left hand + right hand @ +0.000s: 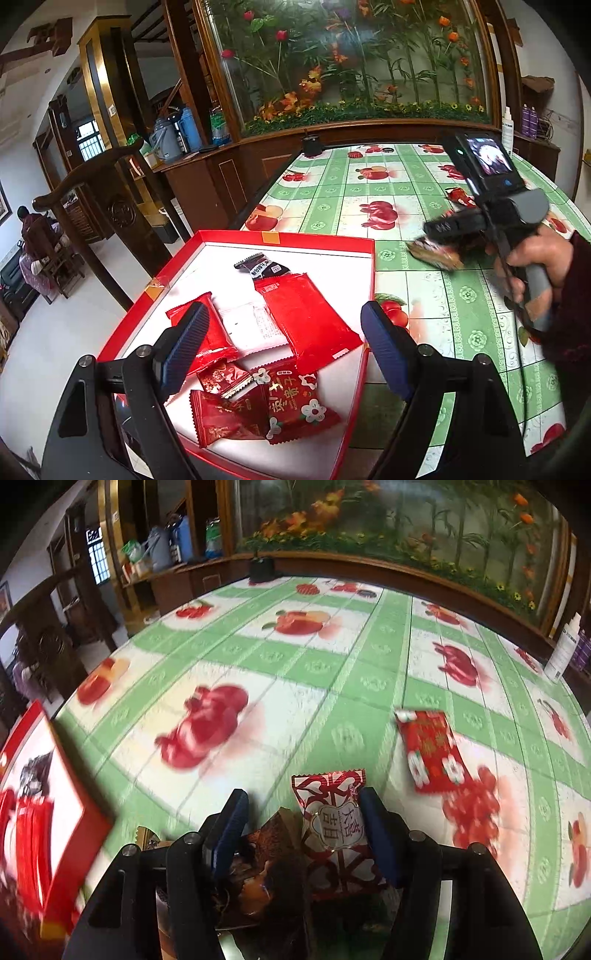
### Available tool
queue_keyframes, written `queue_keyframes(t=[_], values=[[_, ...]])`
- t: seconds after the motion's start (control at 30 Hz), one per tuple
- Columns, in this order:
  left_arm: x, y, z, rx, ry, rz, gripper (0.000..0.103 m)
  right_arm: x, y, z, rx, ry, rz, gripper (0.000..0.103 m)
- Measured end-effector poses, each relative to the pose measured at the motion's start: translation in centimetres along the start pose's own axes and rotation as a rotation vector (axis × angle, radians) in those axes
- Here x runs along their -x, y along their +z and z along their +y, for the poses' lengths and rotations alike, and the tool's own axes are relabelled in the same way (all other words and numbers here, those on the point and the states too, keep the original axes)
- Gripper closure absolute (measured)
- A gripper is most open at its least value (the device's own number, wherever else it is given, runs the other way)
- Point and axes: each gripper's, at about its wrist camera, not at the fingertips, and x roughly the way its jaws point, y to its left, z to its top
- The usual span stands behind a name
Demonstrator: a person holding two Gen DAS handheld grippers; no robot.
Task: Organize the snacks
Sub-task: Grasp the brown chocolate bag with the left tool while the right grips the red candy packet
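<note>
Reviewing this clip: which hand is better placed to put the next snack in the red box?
Right. The right gripper already holds snack packets near the red box; the left gripper hovers open, empty.

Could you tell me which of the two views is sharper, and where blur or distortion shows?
Left wrist view: mostly sharp, the red box and its packets crisp; only the right tool with its snacks smears. Right wrist view: motion-blurred throughout, worst at the red box; the red-and-white packet between its fingers stays readable. Both: fisheye bends the tablecloth grid, dark corners.
</note>
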Motion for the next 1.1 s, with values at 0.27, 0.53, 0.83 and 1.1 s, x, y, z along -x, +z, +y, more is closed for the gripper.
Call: queue_keyframes(t=[0.27, 0.53, 0.83, 1.1], values=[[0.2, -0.6, -2.2, -0.029, -0.056, 0.018, 0.018, 7.7, -6.1, -4.0, 0.125, 0.183, -0.021, 0.035], [1.8, 0.2, -7.8, -0.124, -0.213, 0.009, 0.018, 11.0, -8.2, -16.7, -0.271, 0.246, -0.086, 0.03], [0.5, 1.6, -14.4, -0.17, -0.35, 0.016, 0.018, 11.1, -8.1, -15.2, -0.228, 0.206, -0.045, 0.03], [-0.7, 0.5, -16.8, -0.199, -0.51, 0.055, 0.019, 10.2, -8.3, -15.9, -0.288, 0.175, 0.01, 0.03]])
